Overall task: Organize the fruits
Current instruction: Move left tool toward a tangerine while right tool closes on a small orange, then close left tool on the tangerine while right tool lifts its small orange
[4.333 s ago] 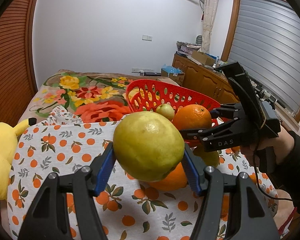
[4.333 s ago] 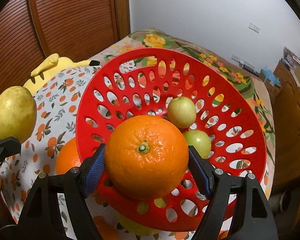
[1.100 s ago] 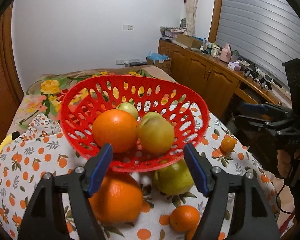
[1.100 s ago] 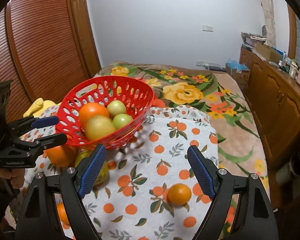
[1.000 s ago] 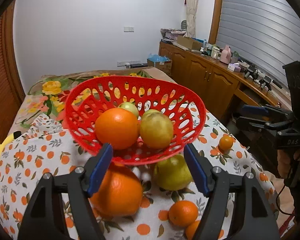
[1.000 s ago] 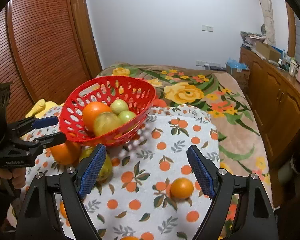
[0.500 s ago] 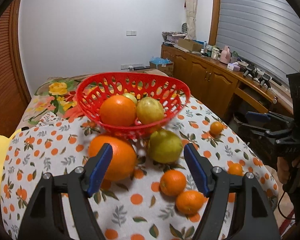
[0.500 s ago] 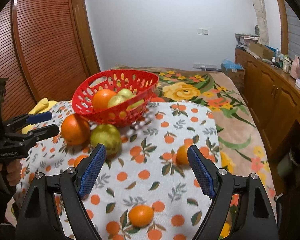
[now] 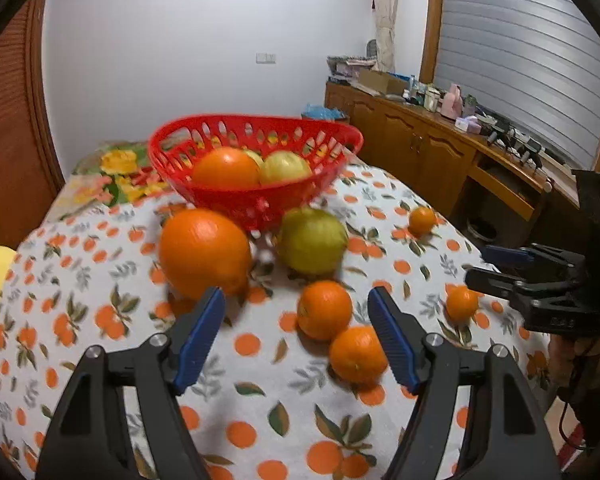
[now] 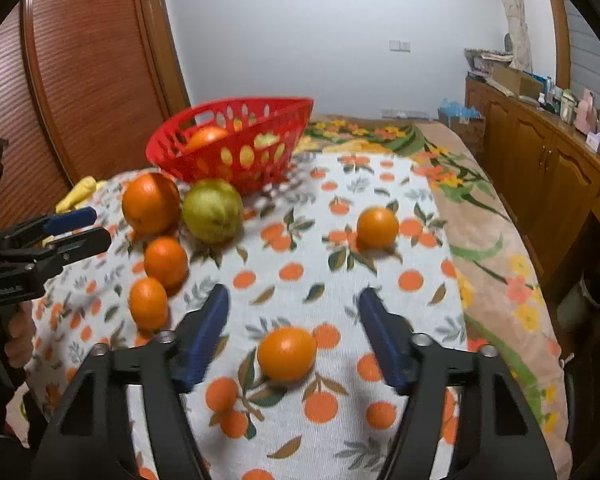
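Ahead of you the basket stands at the far side of the tabletop, with an orange and pale fruits inside. Just before it lie a large orange on the left and a pear-like fruit on the right. Nearer you, two mandarins lie touching, one behind the other. Two more mandarins lie well apart to the right.

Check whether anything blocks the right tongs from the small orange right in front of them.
Nothing visible does. The right tongs stand open, and the small orange lies on the patterned cloth just ahead, between the fingers' line. The other fruit lies off to the left.
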Motion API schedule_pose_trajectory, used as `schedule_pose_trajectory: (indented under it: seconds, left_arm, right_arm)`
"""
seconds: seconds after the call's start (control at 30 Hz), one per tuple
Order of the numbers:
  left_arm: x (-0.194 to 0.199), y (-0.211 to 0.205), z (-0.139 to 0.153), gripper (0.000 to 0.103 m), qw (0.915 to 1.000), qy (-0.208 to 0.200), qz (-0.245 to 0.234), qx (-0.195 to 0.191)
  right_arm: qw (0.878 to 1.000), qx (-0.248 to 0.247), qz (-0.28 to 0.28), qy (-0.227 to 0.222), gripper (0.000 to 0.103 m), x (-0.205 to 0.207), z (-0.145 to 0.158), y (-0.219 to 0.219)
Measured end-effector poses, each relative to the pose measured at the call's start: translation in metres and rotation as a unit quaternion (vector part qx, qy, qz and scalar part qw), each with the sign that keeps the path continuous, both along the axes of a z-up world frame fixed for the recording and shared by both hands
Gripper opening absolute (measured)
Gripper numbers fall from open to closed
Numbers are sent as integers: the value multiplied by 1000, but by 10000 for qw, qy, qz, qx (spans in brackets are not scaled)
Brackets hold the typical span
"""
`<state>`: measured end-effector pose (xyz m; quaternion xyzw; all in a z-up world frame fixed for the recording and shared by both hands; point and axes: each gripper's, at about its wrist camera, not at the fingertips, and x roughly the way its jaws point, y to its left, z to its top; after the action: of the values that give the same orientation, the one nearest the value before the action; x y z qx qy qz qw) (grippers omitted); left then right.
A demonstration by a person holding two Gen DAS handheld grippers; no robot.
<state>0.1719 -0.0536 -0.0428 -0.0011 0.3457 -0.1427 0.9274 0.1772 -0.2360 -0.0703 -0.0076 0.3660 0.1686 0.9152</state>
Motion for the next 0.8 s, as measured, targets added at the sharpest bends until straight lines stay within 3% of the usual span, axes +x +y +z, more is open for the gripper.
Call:
schedule_pose_trajectory:
  seconds: [0.13, 0.43, 0.53, 0.6, 0.8]
  left_arm:
    - [-2, -5, -11, 74, 9998, 146, -75, 92]
    - [-5, -5, -28, 74, 9981, 537, -259, -121]
    - [-5, -5, -32, 74, 9975, 603, -304, -196]
    - [-4, -7, -34, 74, 9972, 639, -321, -200]
    - [-1, -17, -39, 74, 9961, 716, -491, -158]
  right_arm:
    - [9999, -64, 12, 143, 48, -3, -13, 3]
    - [9988, -21, -96, 480, 47, -2, -29, 4]
    - [9983, -16, -110, 568, 41, 0, -32, 3]
    - [9985, -14, -24, 550, 36, -2, -33, 5]
    - [9990, -127, -13, 439, 35, -5, -33, 10]
